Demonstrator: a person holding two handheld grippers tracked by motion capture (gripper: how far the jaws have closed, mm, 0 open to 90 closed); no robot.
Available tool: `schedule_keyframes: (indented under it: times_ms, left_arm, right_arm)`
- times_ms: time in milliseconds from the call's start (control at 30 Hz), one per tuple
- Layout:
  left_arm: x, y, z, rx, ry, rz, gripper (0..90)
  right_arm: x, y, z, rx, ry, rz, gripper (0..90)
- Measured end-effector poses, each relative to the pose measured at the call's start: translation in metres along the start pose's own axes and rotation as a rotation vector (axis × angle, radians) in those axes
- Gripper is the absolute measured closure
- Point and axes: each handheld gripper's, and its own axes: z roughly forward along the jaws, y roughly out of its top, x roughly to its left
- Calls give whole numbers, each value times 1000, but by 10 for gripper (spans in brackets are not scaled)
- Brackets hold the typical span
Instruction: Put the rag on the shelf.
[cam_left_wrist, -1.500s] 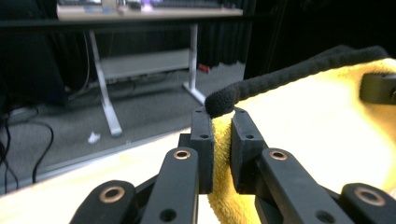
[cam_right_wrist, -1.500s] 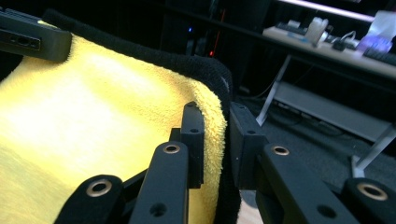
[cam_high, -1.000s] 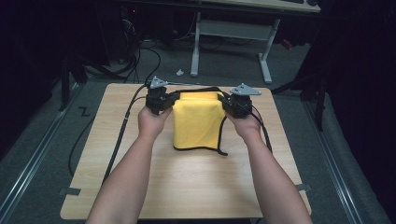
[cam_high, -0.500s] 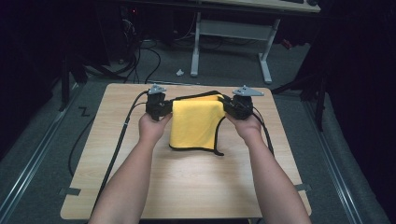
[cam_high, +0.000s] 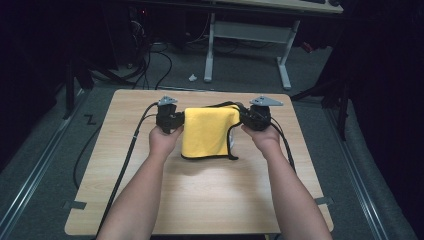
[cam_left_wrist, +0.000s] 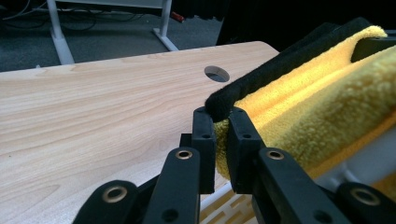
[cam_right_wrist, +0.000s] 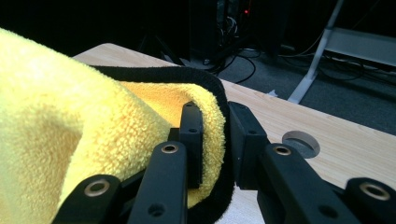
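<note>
Since a second ago your left hand has sunk a little and the yellow cloth (cam_high: 207, 131) has come down with it, so that its lower black-trimmed edge now lies on the wooden table (cam_high: 210, 200) instead of hanging above it. Your right hand has hardly shifted.

On the left, your left gripper (cam_high: 179, 120) has its jaws drawn narrow on the cloth's upper left corner; in the left gripper view (cam_left_wrist: 221, 135) yellow pile and the black hem sit squeezed between the two pads. The cable from that gripper runs back along your left forearm and off the near edge of the table.

Between your hands the cloth is stretched level along its top edge and slopes down towards you, folded double, with a loose length of black trim curling at its lower right corner.

On the right, your right gripper (cam_high: 246, 118) is likewise clamped on the upper right corner; the right gripper view (cam_right_wrist: 215, 140) shows the folded yellow edge and its black border pinched between the pads, with a round hole (cam_right_wrist: 301, 143) in the tabletop just beyond.
</note>
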Motion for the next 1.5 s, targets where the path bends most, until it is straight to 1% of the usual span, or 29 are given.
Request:
schedule_keyframes:
  times_ms: [300,467,533,633,733,900,1033,1133,1367,1500]
  left_arm:
    - [3,-7,-1,-1,-5,-10,832]
    - [3,-13,1,5,-12,-19,835]
    - [3,-15,1,6,-12,-22,836]
    - [4,-18,3,17,-13,-27,839]
    - [4,-20,3,22,-15,-28,840]
    - [4,-23,5,39,-14,-22,840]
    - [5,-27,5,42,-10,-25,841]
    - [5,-30,5,40,-11,-38,842]
    - [4,-33,5,48,-1,-44,845]
    - [4,-34,5,49,3,-36,844]
  right_arm:
    - [-1,-2,5,-2,15,42,765]
    - [-1,-5,7,9,18,61,766]
    - [-3,-6,9,16,22,76,766]
    - [-3,-8,10,24,25,94,766]
    - [-4,-11,12,27,25,101,766]
    - [-5,-16,15,27,31,125,764]
    - [-5,-19,18,32,30,131,764]
    - [-4,-21,19,40,28,131,763]
    - [-7,-27,24,55,29,143,754]
    - [-7,-28,24,55,27,155,743]
